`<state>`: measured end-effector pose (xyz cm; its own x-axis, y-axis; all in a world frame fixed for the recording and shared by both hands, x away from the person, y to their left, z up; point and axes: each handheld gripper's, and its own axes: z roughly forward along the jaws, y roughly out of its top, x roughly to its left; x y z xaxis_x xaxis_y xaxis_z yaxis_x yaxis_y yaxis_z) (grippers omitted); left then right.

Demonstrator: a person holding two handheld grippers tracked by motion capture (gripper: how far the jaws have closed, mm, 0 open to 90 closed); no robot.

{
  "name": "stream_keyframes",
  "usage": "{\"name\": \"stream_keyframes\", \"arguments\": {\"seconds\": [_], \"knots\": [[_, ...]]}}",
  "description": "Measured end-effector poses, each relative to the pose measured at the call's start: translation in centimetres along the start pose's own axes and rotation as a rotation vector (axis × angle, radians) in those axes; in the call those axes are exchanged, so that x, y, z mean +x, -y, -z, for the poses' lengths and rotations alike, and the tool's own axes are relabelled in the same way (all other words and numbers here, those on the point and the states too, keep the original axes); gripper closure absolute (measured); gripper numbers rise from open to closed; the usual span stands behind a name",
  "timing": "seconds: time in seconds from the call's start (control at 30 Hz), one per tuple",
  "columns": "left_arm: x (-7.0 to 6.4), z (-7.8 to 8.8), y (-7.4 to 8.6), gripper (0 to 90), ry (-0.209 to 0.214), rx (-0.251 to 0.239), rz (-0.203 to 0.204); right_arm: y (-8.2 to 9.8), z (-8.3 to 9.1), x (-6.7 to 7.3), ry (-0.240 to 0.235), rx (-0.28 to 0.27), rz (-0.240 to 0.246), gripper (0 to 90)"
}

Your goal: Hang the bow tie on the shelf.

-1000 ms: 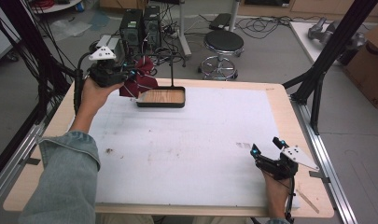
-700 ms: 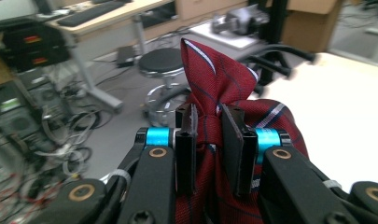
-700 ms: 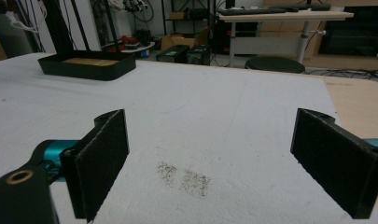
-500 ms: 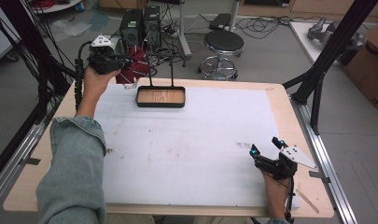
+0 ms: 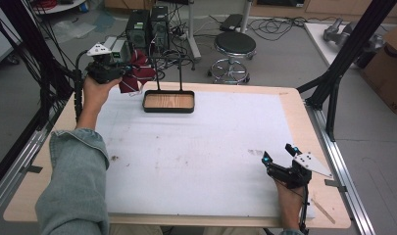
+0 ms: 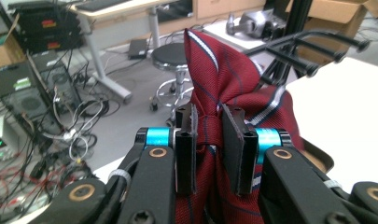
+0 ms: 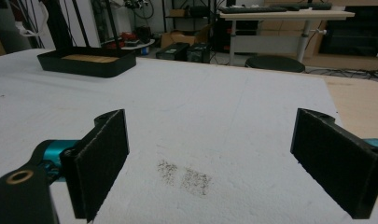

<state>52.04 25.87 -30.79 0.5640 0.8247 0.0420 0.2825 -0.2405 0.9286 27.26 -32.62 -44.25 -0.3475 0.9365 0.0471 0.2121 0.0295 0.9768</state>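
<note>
My left gripper [image 5: 118, 73] is raised past the table's far left corner, shut on a dark red striped tie [image 5: 137, 72]. In the left gripper view the tie [image 6: 224, 84] bunches up between the jaws of the left gripper [image 6: 210, 140], close to the black prongs of a rack [image 6: 312, 51]. That rack's black tray with a wooden floor [image 5: 168, 101] stands at the table's far edge, its thin posts [image 5: 158, 73] rising beside the tie. My right gripper [image 5: 278, 157] rests open on the white mat near the front right, nothing between its jaws [image 7: 210, 158].
A white mat [image 5: 196, 147] covers most of the wooden table [image 5: 309, 105]. A round stool [image 5: 234, 46] and computer cases [image 5: 148, 27] with cables sit on the floor beyond the far edge. A black frame leg [image 5: 333, 83] stands at the right.
My left gripper has lifted the tie up and away to the far left, off the tray's left end and beyond the table edge. The right gripper has stayed put.
</note>
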Motion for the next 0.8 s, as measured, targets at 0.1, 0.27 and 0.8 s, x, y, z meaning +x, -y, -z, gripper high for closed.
{"name": "stream_keyframes", "arguments": {"seconds": [0.1, 0.27, 0.8], "knots": [[0.0, -0.3, 0.8, 75.6, -0.011, 0.016, 0.004, 0.0, 0.0, 0.0, 0.000, 0.001, -0.001, 10.4], [-0.4, -1.2, 1.8, 75.6, -0.009, 0.044, 0.005, 0.0, 0.0, 0.0, 0.001, 0.002, 0.001, 10.4], [-2.7, -5.0, 2.8, 74.5, -0.057, 0.035, -0.022, 0.0, 0.0, 0.0, 0.000, 0.001, -0.002, 10.4]]}}
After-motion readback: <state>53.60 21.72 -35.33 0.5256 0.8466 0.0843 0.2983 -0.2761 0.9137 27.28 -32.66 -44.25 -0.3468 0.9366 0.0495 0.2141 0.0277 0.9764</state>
